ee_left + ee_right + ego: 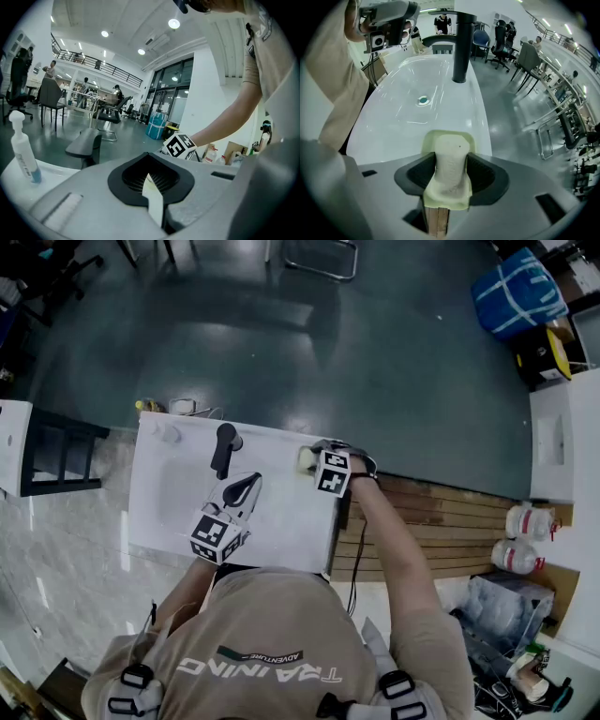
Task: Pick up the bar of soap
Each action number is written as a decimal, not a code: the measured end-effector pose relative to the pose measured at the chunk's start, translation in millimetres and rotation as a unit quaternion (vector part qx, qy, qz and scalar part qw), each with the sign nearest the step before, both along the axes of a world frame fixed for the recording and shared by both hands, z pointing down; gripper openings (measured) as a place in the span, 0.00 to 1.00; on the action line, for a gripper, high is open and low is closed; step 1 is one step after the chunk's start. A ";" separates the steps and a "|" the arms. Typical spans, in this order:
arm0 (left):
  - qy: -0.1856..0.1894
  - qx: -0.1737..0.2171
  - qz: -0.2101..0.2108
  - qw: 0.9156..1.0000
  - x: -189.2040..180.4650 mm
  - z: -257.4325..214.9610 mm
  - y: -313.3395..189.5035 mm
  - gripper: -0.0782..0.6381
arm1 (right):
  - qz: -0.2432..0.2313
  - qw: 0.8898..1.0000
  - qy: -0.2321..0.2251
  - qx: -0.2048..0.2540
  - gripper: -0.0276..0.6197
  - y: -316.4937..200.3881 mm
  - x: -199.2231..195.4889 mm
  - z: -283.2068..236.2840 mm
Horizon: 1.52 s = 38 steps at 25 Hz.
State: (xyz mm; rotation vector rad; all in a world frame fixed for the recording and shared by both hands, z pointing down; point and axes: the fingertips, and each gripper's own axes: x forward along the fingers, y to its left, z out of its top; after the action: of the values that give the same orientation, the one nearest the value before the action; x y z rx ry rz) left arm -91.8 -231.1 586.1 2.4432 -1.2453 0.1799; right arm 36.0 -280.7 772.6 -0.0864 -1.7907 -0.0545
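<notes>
Pinching the soap [449, 157] at the sink's [405, 110] two o'clock, the right gripper [449, 166] needed a level lift. Left gripper [152, 183] jaws sat pressed together.

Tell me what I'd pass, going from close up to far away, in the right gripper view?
Bar of soap → drain → black tap → office chairs

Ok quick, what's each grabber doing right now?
Left gripper: closed, holding nothing.
Right gripper: closed on the bar of soap.
</notes>
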 end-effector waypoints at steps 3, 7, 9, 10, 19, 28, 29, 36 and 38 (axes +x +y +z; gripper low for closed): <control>0.000 0.000 0.001 1.000 2.3 -1.3 0.9 0.10 | -0.003 1.000 0.005 -0.017 0.34 1.4 0.1 -1.1; -0.005 -0.003 0.003 1.000 0.4 1.3 3.0 0.10 | 0.002 1.000 -0.013 -0.026 0.34 0.5 -5.9 -1.1; -0.007 -0.004 0.003 1.000 -1.7 1.6 5.2 0.10 | 0.005 0.999 -0.016 -0.030 0.34 0.2 -7.3 -0.2; -0.008 -0.005 0.002 1.000 -2.4 1.8 6.6 0.10 | 0.006 0.999 -0.015 -0.032 0.34 0.6 -7.4 0.4; -0.016 -0.004 0.010 1.000 -4.1 -2.6 17.8 0.10 | 0.007 0.999 0.001 -0.038 0.34 1.0 -9.0 0.9; -0.014 0.000 0.018 1.000 -9.9 -12.5 20.6 0.10 | 0.013 1.000 -0.011 -0.021 0.34 2.1 -2.1 -3.1; -0.014 0.001 0.018 1.000 -11.7 -13.2 21.3 0.10 | 0.013 1.000 -0.012 -0.017 0.34 2.6 -1.1 -4.3; -0.016 0.003 0.025 1.000 -17.6 -15.5 28.0 0.10 | 0.061 0.996 -0.062 0.017 0.34 -1.8 -9.5 -30.7; -0.015 0.007 0.028 0.999 -18.6 -19.0 28.4 0.10 | 0.076 0.993 -0.081 0.026 0.34 -2.8 -14.3 -40.6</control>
State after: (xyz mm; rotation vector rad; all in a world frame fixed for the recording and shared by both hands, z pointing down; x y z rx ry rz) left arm -110.3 -202.7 567.1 2.4976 -1.1942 0.2241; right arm 21.7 -283.5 732.0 0.0954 -1.9507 0.0017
